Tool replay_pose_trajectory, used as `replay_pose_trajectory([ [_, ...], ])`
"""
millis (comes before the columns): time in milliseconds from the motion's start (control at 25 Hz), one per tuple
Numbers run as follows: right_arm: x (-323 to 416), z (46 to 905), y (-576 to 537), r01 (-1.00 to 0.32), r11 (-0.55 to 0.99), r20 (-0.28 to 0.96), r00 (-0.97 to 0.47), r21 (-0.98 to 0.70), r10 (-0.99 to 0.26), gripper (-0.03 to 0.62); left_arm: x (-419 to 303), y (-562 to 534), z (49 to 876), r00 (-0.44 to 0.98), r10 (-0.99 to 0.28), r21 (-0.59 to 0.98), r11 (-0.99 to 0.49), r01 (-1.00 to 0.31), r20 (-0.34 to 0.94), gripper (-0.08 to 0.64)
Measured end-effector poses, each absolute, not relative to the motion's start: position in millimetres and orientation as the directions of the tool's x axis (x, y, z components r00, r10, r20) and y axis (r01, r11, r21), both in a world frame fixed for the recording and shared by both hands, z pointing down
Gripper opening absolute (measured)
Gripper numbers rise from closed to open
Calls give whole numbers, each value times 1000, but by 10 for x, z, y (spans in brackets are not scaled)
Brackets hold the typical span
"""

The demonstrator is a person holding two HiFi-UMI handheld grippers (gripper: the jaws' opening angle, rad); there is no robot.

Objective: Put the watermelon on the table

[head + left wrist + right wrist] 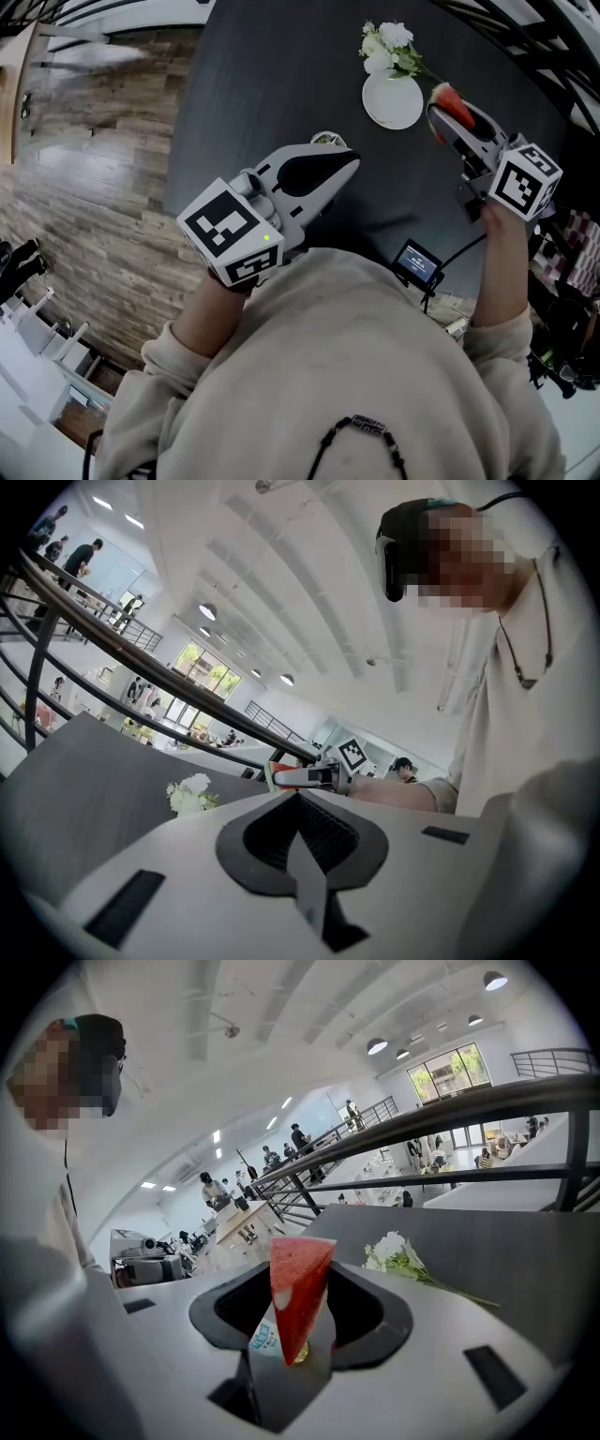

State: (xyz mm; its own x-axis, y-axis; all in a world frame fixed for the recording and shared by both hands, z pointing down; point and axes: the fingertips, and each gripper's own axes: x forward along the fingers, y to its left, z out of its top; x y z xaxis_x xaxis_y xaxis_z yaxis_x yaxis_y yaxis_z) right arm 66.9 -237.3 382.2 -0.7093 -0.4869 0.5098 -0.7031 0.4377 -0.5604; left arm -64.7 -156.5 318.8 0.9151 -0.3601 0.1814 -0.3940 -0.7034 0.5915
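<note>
A red wedge of watermelon (298,1290) stands point-down between the jaws of my right gripper (298,1321), which is shut on it. In the head view that gripper (450,111) holds the watermelon (452,101) above the dark round table (272,66), just right of a white plate (393,100). My left gripper (326,148) hovers over the table's near side with its jaws together and nothing between them. In the left gripper view the left gripper's (298,797) pads meet at a point, and the watermelon (292,776) shows beyond them in the other gripper.
A sprig of white flowers (387,47) lies on the table behind the plate, also seen as flowers (398,1252) in the right gripper view. A small lit device (418,262) with a cable sits near the table's front edge. Wooden floor (84,187) lies to the left.
</note>
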Motion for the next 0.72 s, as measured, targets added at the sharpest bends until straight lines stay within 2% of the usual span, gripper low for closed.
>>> replay_pose_trajectory([
  [360,618,4093,-2456,-713,418,543,-700,-562,-463,198,-729,-1619,3113,916,-364,591,-707,-389,167,5],
  [720,458,4207,-2632,-688,385,516,-721,-615,-463,198,-833,-1683,3068,919,-366,618,-691,-375,147,5],
])
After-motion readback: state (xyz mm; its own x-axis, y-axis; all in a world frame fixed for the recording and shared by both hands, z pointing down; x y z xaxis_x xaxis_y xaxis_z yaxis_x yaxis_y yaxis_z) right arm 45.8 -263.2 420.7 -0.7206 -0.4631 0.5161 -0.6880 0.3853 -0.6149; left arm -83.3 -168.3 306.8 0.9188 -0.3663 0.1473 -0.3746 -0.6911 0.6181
